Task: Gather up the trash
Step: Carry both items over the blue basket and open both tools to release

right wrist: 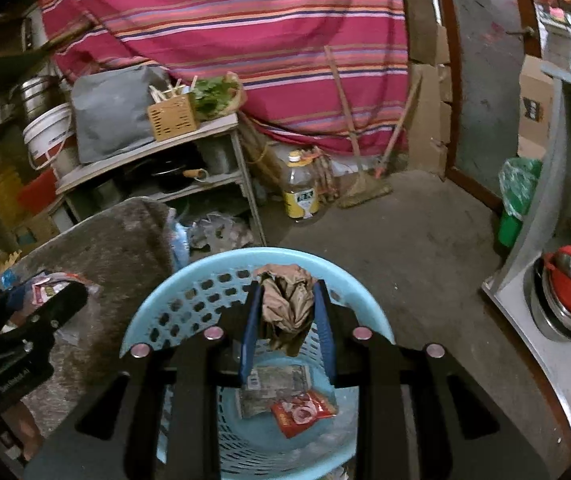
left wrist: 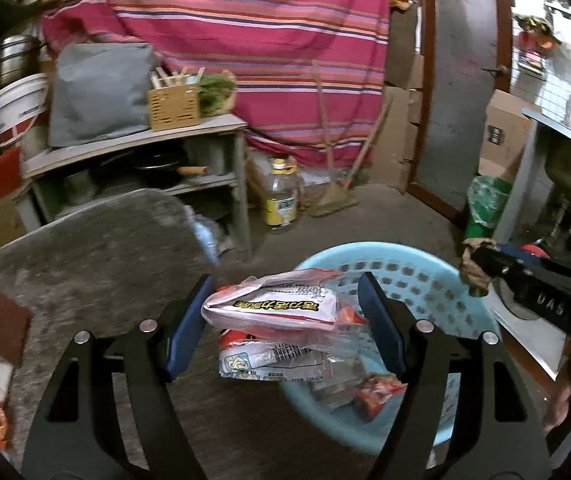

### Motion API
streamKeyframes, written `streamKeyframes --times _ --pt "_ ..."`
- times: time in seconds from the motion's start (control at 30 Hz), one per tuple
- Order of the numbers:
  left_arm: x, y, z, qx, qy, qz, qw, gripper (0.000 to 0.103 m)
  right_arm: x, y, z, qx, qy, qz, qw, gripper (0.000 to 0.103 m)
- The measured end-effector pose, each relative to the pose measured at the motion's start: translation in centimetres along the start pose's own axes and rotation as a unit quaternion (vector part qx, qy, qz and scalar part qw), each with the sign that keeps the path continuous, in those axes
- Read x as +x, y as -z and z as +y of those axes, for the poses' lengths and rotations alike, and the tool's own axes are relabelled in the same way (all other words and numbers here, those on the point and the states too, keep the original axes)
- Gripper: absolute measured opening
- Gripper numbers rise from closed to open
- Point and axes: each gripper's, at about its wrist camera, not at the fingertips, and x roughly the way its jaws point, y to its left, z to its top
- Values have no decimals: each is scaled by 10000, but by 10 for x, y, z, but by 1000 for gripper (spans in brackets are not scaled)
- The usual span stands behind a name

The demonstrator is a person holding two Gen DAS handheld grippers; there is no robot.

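**Both grippers loaded, jaws angled downward**

The left gripper fills the lower centre of its view, blue pads spread wide around bunched wrappers. The right gripper, lower centre, clamps narrowly on crumpled brown paper.

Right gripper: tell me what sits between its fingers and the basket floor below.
In the right wrist view, the right gripper pinches a crumpled brown paper wad. Beneath it is open air down to the blue basket, where wrappers already lie.
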Motion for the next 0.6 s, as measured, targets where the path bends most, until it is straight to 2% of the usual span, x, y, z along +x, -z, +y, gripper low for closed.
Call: streamKeyframes --times 0.17,0.3,0.43,0.6 --pt "11 -12 -18 16 208 45 9998 74 0 1 -14 173 -13 14 9998 27" --pt "7 -19 -18 18 65 -80 9999 93 0 2 -10 163 -57 43 9998 27" --pt "-1 -24 1 -159 -87 -140 9997 94 8 4 1 93 -114 148 9998 27" --pt "-23 -15 41 -402 -375 -168 9983 97 17 6 19 -13 -201 268 9994 28"
